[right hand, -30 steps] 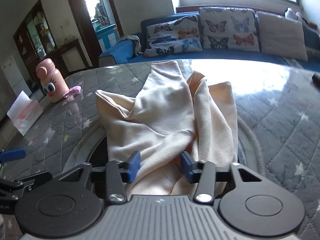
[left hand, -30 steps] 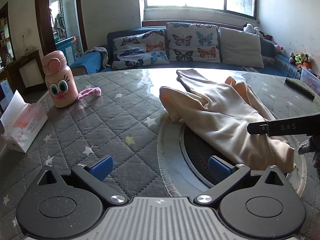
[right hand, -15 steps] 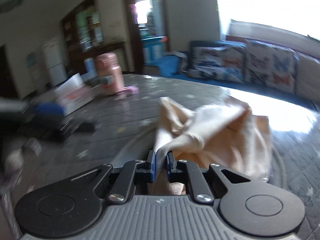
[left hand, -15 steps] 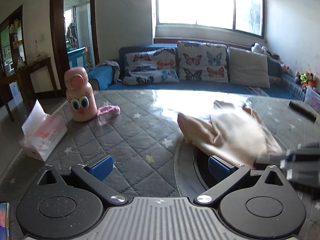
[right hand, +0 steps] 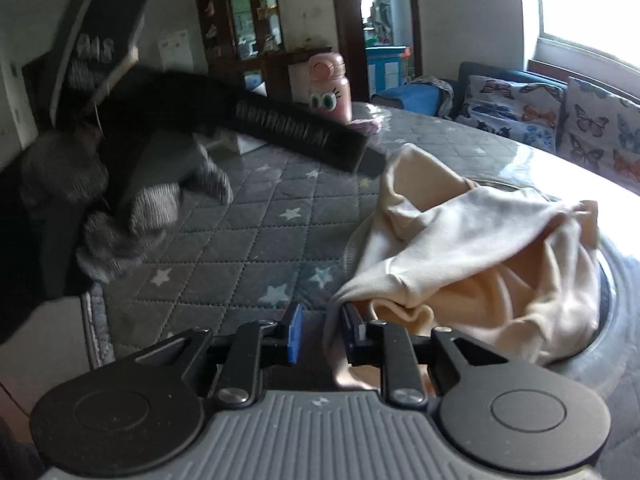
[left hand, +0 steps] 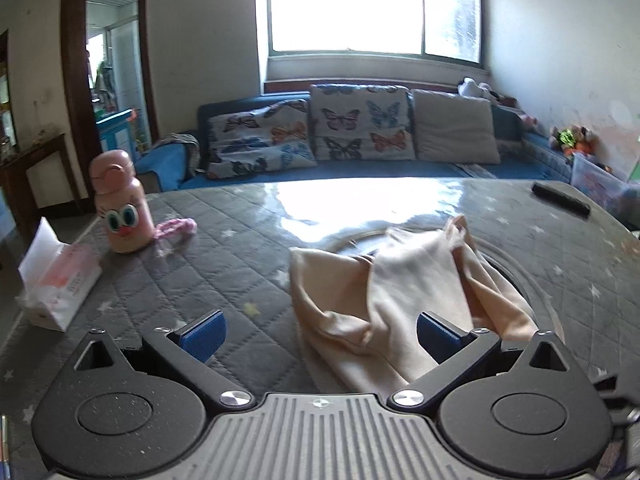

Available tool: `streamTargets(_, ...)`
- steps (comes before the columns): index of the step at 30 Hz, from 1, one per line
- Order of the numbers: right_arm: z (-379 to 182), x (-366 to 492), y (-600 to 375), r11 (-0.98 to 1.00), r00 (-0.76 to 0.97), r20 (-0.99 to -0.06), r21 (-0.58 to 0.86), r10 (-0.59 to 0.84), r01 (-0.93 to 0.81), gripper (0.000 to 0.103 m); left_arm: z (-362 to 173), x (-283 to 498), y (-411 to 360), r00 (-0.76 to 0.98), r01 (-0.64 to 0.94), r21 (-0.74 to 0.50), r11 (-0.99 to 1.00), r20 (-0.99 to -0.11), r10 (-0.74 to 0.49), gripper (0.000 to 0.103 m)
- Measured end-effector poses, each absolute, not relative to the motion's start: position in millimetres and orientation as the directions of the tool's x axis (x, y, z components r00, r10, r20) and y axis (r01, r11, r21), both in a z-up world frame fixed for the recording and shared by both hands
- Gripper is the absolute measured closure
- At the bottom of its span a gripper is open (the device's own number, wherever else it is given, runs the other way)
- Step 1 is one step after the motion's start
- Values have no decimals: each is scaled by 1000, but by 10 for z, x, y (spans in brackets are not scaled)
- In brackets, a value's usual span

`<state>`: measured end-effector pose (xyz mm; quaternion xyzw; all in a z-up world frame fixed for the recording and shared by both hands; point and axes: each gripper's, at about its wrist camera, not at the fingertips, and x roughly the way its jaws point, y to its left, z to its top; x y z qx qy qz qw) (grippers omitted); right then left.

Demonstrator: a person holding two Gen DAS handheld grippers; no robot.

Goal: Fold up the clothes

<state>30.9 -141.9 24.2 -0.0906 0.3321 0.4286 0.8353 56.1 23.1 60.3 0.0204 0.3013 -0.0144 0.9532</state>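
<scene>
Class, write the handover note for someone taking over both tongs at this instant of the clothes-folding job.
Left tongs: open wide, empty, low over the table's near edge, cloth just ahead.
Right tongs: pads slightly apart with a fold of the cream garment between them; firm grip cannot be told.
Garment: crumpled in a heap on the quilted table, partly over the round inset.
Done: no neat fold visible.
Left: spread it flat, then fold it.
</scene>
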Motion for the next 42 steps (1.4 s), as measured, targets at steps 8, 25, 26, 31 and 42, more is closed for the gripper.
streamTargets(8, 442, 581, -2036, 777, 578, -611, 100, 542, -622, 82, 499, 613, -52, 802, 134, 41, 990, -591, -84, 1)
streamTargets(25, -28, 1324, -2103, 873, 600, -675, 139, 429, -467, 99, 143, 722, -394, 731, 276, 99, 956, -668, -142, 90)
streamTargets(26, -8, 1292, -2134, 876, 609, -668, 139, 427, -462, 100, 169, 692, -355, 738, 263, 92, 960, -660, -139, 94)
streamTargets(31, 202, 1050, -2427, 900, 677, -613, 145, 408, -411, 101, 304, 539, -158, 773, 199, 54, 978, -622, -124, 99)
streamTargets(42, 380, 335, -2881, 927, 718, -591, 173, 367, -332, 102, 528, -2, 461, 812, 42, 7, 999, -583, -31, 102)
